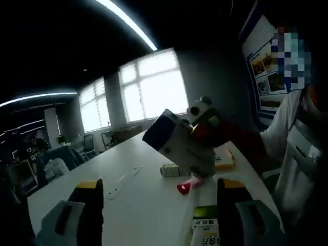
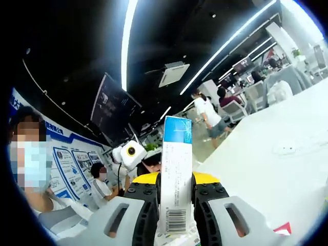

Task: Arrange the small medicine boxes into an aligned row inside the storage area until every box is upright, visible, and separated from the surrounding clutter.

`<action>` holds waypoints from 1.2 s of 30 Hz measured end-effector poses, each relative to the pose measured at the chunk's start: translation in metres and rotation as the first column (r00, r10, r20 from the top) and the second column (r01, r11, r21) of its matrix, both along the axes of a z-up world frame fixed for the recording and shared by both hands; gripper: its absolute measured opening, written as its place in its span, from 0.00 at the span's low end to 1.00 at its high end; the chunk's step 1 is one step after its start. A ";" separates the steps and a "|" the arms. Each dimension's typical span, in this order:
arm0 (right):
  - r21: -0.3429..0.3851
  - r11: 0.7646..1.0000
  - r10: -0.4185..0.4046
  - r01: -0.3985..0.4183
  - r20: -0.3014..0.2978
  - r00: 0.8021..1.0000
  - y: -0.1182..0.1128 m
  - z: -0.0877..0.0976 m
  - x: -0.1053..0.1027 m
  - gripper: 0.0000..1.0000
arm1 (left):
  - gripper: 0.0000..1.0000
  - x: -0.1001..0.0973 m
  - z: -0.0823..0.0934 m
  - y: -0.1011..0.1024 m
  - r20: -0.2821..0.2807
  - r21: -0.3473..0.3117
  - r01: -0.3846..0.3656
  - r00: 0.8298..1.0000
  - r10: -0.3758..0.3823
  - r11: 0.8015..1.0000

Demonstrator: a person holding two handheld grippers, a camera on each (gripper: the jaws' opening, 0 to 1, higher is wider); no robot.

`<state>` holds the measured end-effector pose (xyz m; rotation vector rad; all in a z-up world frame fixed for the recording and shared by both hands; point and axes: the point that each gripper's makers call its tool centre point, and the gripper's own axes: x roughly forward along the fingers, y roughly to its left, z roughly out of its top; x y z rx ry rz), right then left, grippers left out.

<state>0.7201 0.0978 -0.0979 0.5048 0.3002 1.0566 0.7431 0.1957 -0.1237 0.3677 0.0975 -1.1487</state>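
My right gripper [image 2: 177, 180] is shut on a tall white medicine box with a blue top [image 2: 177, 164], held upright between its yellow-tipped jaws. In the left gripper view the same box [image 1: 171, 138] hangs tilted above the white table [image 1: 138, 205], with the right gripper [image 1: 199, 154] coming in from the right. My left gripper [image 1: 160, 186] stands open low over the table, nothing between its jaws. A green-and-white medicine box [image 1: 205, 226] lies just inside its right jaw. A small white box [image 1: 169, 170] and a yellow box [image 1: 224, 161] lie further back.
A small red piece [image 1: 185, 186] lies on the table under the held box and shows at the table edge [image 2: 282, 228]. A person in a white shirt [image 1: 300, 148] stands close on the right. Several people [image 2: 207, 115], chairs and windows [image 1: 154, 87] are beyond.
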 end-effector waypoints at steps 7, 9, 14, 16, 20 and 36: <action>-0.025 1.000 -0.014 0.012 -0.051 0.999 -0.015 -0.008 -0.014 0.21 | 1.00 -0.007 -0.016 0.000 -0.004 0.105 0.018 1.000 -0.018 0.994; -0.015 1.000 -0.011 0.010 -0.064 0.998 -0.017 -0.008 -0.016 0.21 | 1.00 -0.007 -0.015 0.001 0.000 0.108 0.015 1.000 -0.015 0.994; 0.051 0.999 -0.006 0.014 -0.150 0.989 -0.022 -0.010 -0.023 0.21 | 1.00 -0.014 -0.016 0.004 0.010 0.136 0.028 1.000 -0.029 0.990; 0.064 0.998 -0.006 0.017 -0.177 0.984 -0.023 -0.012 -0.025 0.21 | 1.00 -0.015 -0.017 0.005 0.013 0.148 0.032 0.999 -0.034 0.988; 0.073 0.997 -0.015 0.030 -0.204 0.979 -0.026 -0.015 -0.028 0.21 | 1.00 -0.014 -0.017 0.005 0.014 0.150 0.031 0.999 -0.033 0.988; 0.070 0.996 -0.036 0.064 -0.338 0.941 -0.023 -0.050 -0.042 0.20 | 1.00 -0.023 -0.021 0.002 0.025 0.186 0.054 0.998 -0.060 0.981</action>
